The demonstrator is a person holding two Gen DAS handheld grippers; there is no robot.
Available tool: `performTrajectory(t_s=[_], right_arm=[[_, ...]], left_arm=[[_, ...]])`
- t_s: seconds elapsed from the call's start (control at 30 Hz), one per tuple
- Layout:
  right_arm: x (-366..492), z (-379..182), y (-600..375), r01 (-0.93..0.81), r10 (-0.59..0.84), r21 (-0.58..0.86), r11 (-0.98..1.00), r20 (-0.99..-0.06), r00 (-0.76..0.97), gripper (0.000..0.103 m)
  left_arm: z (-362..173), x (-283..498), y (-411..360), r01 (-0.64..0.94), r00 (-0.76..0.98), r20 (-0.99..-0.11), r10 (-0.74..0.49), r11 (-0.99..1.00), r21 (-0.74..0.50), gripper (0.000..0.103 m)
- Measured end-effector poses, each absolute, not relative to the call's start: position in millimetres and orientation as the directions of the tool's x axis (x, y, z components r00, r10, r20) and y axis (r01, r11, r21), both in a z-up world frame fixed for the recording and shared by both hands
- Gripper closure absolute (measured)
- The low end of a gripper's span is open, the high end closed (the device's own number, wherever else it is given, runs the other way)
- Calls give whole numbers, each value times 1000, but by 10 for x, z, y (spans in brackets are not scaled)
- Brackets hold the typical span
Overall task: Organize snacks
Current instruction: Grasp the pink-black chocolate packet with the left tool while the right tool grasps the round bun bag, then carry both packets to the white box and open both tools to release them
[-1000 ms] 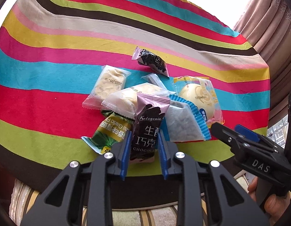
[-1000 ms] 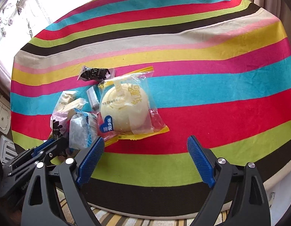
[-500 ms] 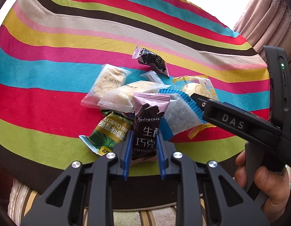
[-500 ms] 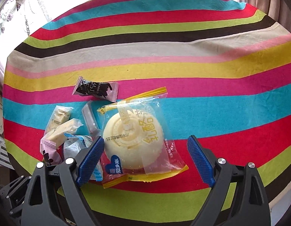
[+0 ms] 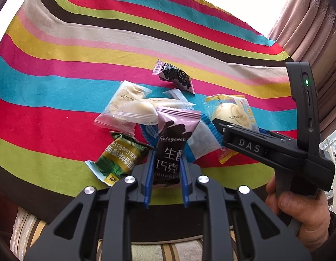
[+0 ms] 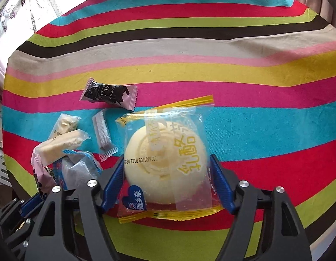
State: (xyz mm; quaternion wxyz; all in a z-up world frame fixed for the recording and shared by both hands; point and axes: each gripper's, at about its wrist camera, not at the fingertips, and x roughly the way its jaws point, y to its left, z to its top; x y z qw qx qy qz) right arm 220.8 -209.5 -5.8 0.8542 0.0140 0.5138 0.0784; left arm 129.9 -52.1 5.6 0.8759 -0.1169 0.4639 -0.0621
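Left wrist view: the left gripper [image 5: 165,174] is clamped narrow on a chocolate packet [image 5: 171,150], which stands up from its pads toward 12 o'clock. A green packet [image 5: 120,158] lies at its 10 o'clock on the striped cloth [image 5: 59,65].

Right wrist view: the right gripper [image 6: 165,180] has just been closing around the bun [image 6: 165,165]. Both pads meet the wrapper's sides. A second chocolate [image 6: 109,94] lies at 11 o'clock.

Your left gripper [image 5: 165,180] is showing black arms, blue ribbed pads and silver screws. Beside it, your right gripper [image 5: 218,126] is displaying white "DAS" lettering and a green light.
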Motion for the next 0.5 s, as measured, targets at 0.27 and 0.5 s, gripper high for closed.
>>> performTrajectory(t_s=[0.27, 0.5], right_arm=[[1974, -18, -2258, -85, 135, 107, 991, -872, 470, 38], [1758, 74, -2466, -46, 138, 132, 990, -862, 488, 38]], left_arm=[[140, 1233, -556, -2, 578, -794, -189, 972, -233, 82], [204, 1168, -624, 4, 582, -793, -182, 975, -220, 82]])
